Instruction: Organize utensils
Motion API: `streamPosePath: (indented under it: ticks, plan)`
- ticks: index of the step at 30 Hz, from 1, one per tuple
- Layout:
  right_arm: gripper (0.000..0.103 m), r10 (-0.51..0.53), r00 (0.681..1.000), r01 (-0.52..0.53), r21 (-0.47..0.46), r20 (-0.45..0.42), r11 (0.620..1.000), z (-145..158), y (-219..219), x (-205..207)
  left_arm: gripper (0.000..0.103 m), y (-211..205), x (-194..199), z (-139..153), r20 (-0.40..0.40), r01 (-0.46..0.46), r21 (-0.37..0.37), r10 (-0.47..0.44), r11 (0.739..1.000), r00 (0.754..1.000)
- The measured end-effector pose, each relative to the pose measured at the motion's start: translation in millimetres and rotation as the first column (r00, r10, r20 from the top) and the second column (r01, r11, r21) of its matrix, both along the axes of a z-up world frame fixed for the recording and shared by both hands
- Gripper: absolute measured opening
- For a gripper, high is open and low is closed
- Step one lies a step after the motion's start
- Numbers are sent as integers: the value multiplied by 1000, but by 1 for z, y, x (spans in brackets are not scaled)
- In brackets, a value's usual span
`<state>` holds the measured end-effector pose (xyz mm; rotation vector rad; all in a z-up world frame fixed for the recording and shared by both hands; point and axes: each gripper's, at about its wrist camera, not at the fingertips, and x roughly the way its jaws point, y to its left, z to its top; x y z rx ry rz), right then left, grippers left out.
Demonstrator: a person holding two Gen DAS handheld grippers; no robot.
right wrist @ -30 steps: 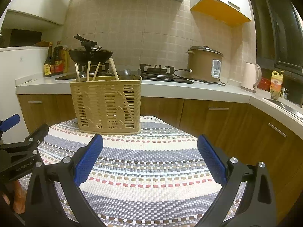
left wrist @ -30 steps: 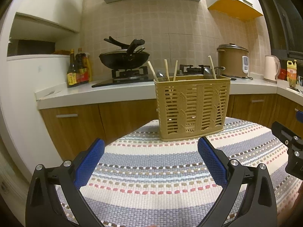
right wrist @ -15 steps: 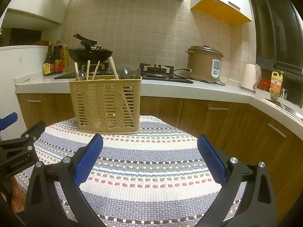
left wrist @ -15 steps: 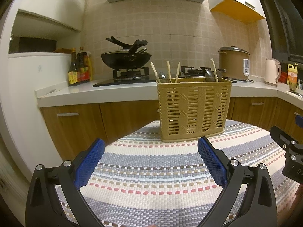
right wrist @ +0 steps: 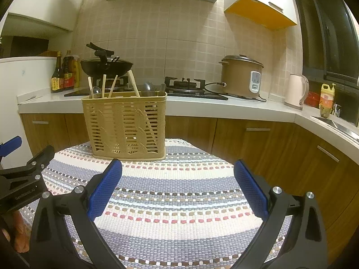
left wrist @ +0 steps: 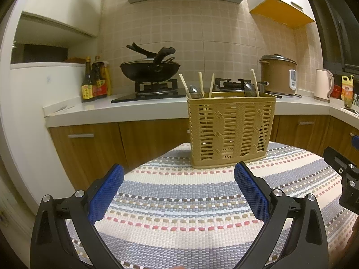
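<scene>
A tan plastic lattice utensil basket (left wrist: 232, 130) stands upright at the far edge of a striped woven mat (left wrist: 179, 201) covering the table, well ahead of both claws. Inside it, wooden chopsticks (left wrist: 200, 85) lean at different angles, three grouped toward the left end and one more (left wrist: 255, 83) toward the right, their tips rising above the rim. Dark spoon bowls (left wrist: 248, 89) also poke up, one near the left group and one at the right; through the slats the lower parts of the utensils are only dimly visible, so the inner compartments cannot be told apart. The left gripper (left wrist: 179, 188) hangs low over the near part of the mat with its blue pads spread wide, nothing between them. The right gripper (right wrist: 178, 186) sits likewise, jaws wide and empty, to the right of the basket (right wrist: 124, 125). On the counter behind, a black wok (left wrist: 149, 68) rests on the stove, sauce bottles (left wrist: 95, 80) stand at far left, and a brown rice cooker (left wrist: 278, 74) and a pale kettle (left wrist: 323, 84) stand at right.
</scene>
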<state>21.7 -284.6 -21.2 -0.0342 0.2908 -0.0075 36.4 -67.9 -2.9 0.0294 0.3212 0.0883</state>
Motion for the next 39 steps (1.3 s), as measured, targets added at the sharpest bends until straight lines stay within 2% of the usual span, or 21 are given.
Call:
streamPosePath:
  ticks: [39]
  plan:
    - [95,-3,1000,3,-14,8,1000,1,3,-3,95,0,2,0,-11,-7,-5,7,1000,1000]
